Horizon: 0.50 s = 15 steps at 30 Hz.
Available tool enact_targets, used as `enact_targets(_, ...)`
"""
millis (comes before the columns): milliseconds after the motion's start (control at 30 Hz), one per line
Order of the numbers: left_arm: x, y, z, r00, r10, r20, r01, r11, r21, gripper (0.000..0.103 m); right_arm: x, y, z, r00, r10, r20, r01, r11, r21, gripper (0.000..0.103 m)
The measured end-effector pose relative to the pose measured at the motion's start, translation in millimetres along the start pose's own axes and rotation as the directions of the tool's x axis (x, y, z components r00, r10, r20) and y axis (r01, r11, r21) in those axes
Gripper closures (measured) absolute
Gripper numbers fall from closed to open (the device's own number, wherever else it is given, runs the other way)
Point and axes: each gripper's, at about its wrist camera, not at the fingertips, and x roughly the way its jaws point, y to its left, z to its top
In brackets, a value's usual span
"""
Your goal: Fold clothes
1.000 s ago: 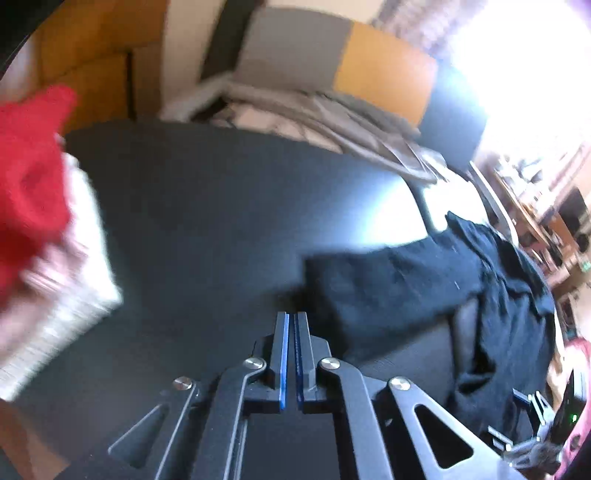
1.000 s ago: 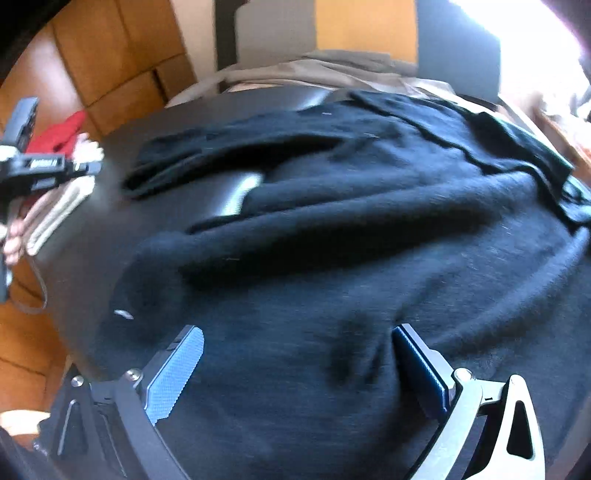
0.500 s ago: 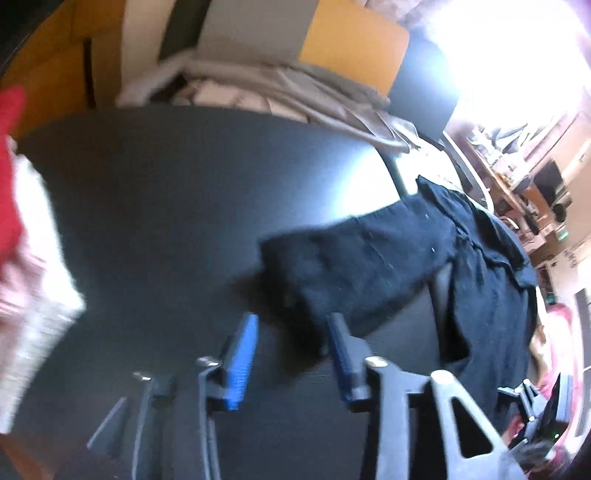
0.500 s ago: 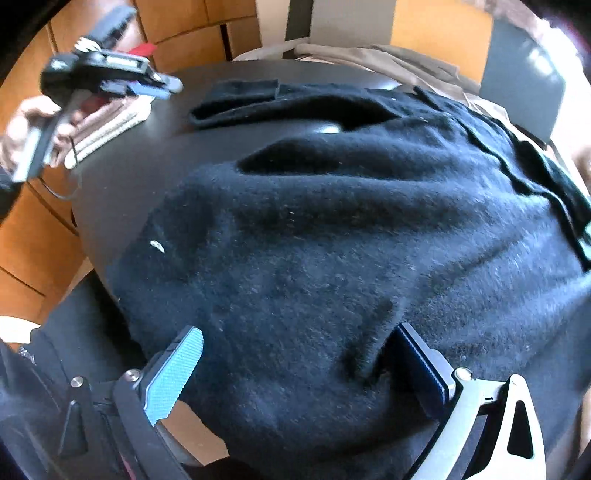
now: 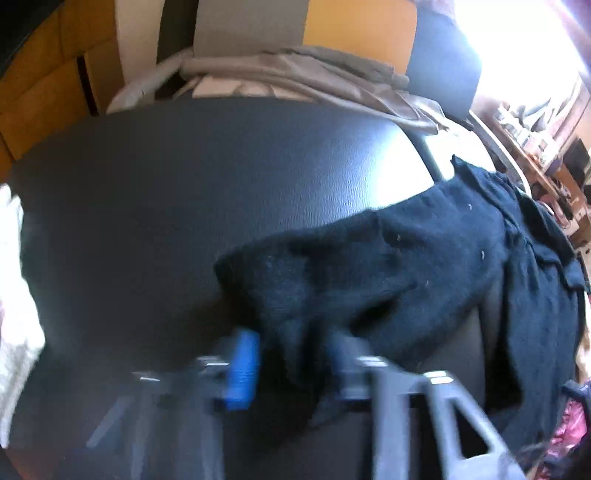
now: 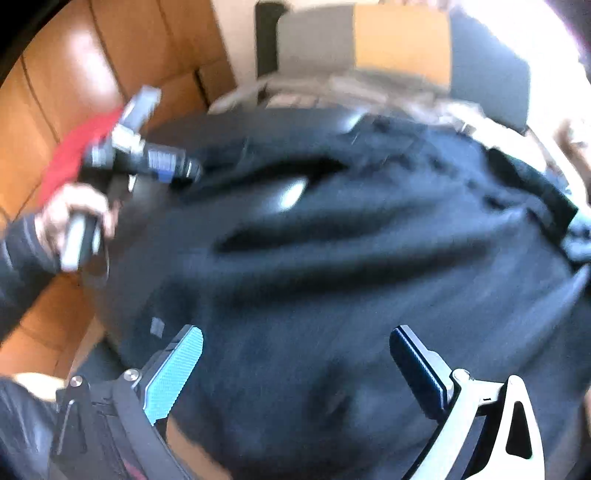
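- At the far left of your left wrist view, a pale folded knit stack (image 5: 14, 314) lies on the edge of the round black leather-textured table (image 5: 207, 192).
- In the right wrist view that same left side shows a red cloth (image 6: 74, 151) behind your left hand (image 6: 70, 218), which grips the handle of the left gripper, with a dark sleeve (image 6: 22, 254) behind it.
- Your left gripper (image 5: 291, 354) points steeply down at the table, its jaws closing with the cuff end of the black knit sweater (image 5: 388, 273) between the blue pads; the blur hides whether the pads already press on the fabric.
- That sleeve runs from the gripper toward the right, where the rest of the sweater bunches at the table's right edge and hangs over it.
- Behind the table, a heap of beige and grey clothes (image 5: 303, 77) rests on a chair with grey, orange and dark blue panels (image 5: 332, 26).
- Your right gripper (image 6: 295, 365) has its jaws spread wide over the sweater's body (image 6: 332, 266), which fills the space between the light blue pad on the left and the dark blue pad on the right; neither pad pinches the fabric.
- The sweater's body covers most of the table in the right wrist view, creased, with the collar band toward the upper right.
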Motion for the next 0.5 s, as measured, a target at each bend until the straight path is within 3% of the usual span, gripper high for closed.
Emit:
enact_targets(67,-8,9,13,0.998,-0.040,0.047,0.043,0.997,-0.058,0.091,-1,-20,26,0.998,-0.015,0.054,0.013,0.999,0.041,0.000)
enact_targets(167,-34,26,29,0.990,-0.038,0.139,0.051,0.995,-0.089,0.091,18,-50,64,0.994,-0.064,0.086,0.057,0.996,0.075,0.001)
enact_targets(300,-68,44,40,0.973,-0.030,0.230,0.051,0.995,-0.084,0.092,77,-86,106,0.998,-0.064,0.003,0.063,0.992,0.112,0.007)
enact_targets(367,-85,50,42,0.964,-0.019,0.266,0.038,0.997,-0.064,0.092,110,-96,118,0.998,-0.020,-0.062,0.030,0.987,0.159,0.017)
enact_targets(500,-106,59,48,0.953,0.006,0.303,0.008,0.999,-0.044,0.092,134,-85,134,0.995,0.092,-0.048,-0.081,0.975,0.207,0.007)
